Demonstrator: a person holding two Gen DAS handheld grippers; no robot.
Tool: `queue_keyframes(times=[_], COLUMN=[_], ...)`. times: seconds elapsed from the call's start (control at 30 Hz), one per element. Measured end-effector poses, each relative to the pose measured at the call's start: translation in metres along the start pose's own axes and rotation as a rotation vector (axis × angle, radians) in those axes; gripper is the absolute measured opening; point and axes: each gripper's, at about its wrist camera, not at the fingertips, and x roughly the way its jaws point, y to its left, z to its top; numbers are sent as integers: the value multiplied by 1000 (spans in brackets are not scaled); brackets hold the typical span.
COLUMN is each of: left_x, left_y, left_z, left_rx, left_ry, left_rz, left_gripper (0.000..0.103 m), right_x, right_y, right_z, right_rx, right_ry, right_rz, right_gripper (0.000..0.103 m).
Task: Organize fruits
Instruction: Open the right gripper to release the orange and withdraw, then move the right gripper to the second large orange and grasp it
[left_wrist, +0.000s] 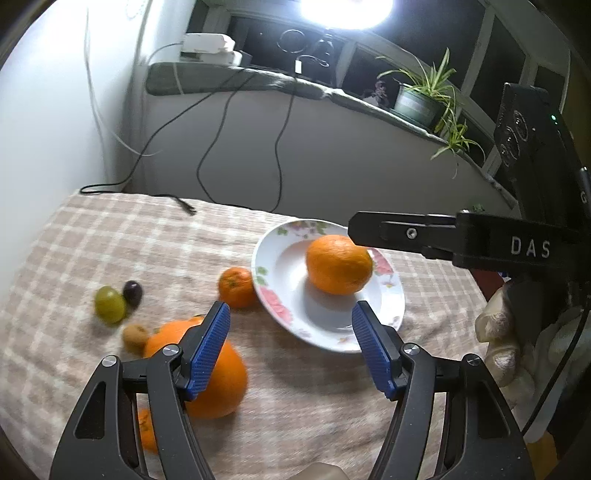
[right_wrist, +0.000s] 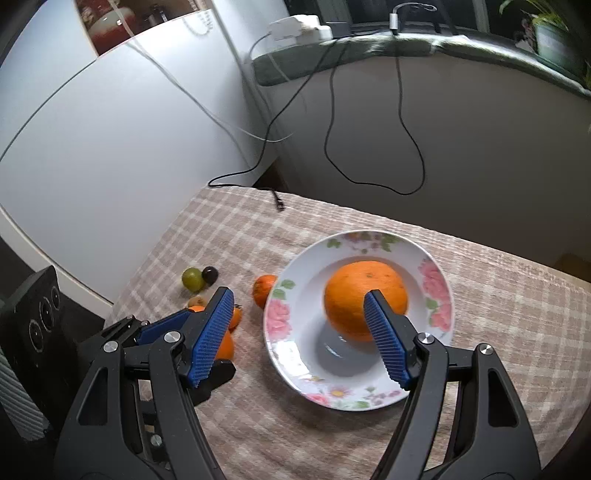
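We count two large round oranges (left_wrist: 338, 264) (left_wrist: 218, 373), two small tangerines (left_wrist: 236, 287) (left_wrist: 147, 430), one green grape (left_wrist: 109, 304), one dark grape (left_wrist: 132, 291), one brown kiwi (left_wrist: 135, 336), one floral white plate (left_wrist: 280, 306).

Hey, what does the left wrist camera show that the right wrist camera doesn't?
Only the left wrist view shows the bright lamp, the gloved hand holding the right gripper, and a small orange near the bottom edge. Only the right wrist view shows the picture on the wall. Both show the floral plate holding an orange, the green grape, the dark grape and the checked cloth.
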Motion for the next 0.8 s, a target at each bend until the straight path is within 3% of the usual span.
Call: queue_keyframes(times=[0.17, 0.27, 0.5, 0.8], left_x=[-14, -21, -34, -32], left_y=[15, 26, 54, 73], left_z=[-9, -15, -29, -40], left_rx=[-11, -25, -84, -158], left_ry=[-5, 2, 20, 87], left_rz=[4, 8, 1, -104], left_gripper=[70, 70, 70, 70], right_x=[2, 5, 12, 25], right_y=[18, 26, 40, 60], right_z=[-4, -7, -15, -28], right_rx=[-33, -36, -35, 12], right_ry=[5, 17, 52, 98], right_rz=[-4, -2, 43, 167], right_gripper=[77, 87, 87, 87])
